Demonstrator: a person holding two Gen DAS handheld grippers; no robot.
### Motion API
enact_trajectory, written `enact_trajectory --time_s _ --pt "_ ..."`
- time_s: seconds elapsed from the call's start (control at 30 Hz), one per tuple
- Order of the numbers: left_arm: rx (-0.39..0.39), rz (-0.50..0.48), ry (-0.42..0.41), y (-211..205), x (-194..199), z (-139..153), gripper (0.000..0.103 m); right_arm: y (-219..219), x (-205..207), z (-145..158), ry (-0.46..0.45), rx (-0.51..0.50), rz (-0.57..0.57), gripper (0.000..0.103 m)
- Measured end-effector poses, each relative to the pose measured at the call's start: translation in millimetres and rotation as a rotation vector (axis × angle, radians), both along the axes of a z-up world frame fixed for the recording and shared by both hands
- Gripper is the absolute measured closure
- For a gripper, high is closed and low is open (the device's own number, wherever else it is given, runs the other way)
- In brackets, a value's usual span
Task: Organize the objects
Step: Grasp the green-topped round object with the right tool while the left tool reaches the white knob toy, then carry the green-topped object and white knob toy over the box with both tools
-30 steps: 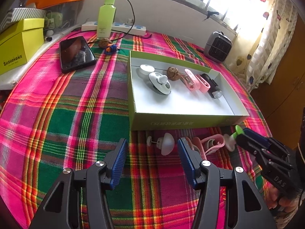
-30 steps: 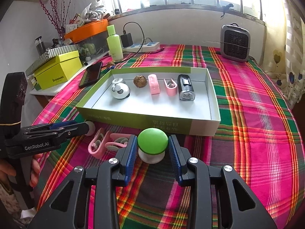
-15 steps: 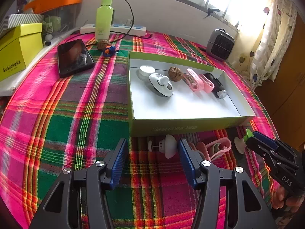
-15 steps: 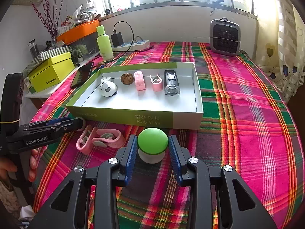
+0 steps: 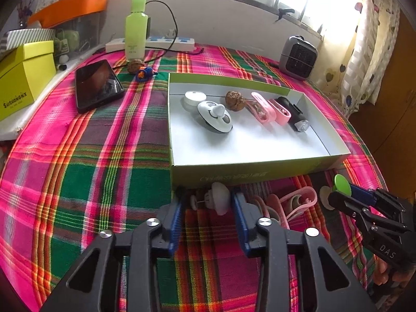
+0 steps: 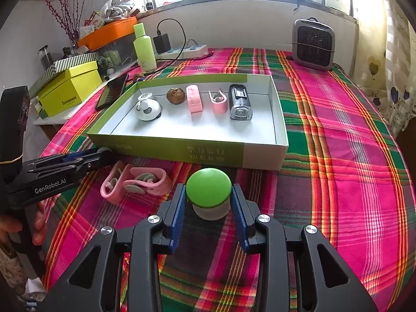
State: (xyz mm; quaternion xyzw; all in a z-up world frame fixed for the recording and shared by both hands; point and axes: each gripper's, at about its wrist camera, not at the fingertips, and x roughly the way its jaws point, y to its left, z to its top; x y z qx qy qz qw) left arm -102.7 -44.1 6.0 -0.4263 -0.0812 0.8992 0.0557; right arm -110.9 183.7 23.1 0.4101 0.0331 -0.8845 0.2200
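Observation:
A green-walled white tray [image 5: 249, 174] [image 6: 218, 153] holds a white round gadget, a walnut, two pink clips and a black lamp. My left gripper [image 5: 208, 202] is open around a small white mushroom-shaped knob [image 5: 218, 201] lying on the cloth just in front of the tray; the pads look apart from it. My right gripper [image 6: 208, 195] is shut on a green-topped white mushroom knob [image 6: 208, 191], also seen in the left wrist view [image 5: 340, 183]. A pink clip pair [image 6: 135, 182] [image 5: 288, 204] lies between the grippers.
A phone [image 5: 97, 85], a green bottle [image 5: 135, 26], a power strip [image 5: 166, 43], a loose walnut [image 5: 135, 66] and a yellow box [image 5: 23, 78] stand at the left and back. A small grey heater [image 6: 313, 44] stands at the back right. Plaid cloth covers the table.
My left gripper has moved forward so the white knob now sits between its fingers, and the fingers have narrowed. The right gripper still holds the green knob, closer to the tray.

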Motion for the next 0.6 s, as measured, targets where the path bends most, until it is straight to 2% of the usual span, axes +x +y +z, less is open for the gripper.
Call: enact_trajectory --time_s 0.6 --pt "-0.001 0.001 0.000 0.1 1.2 0.4 0.073 1.7 1.7 3.0 0.025 -0.005 0.003 0.068"
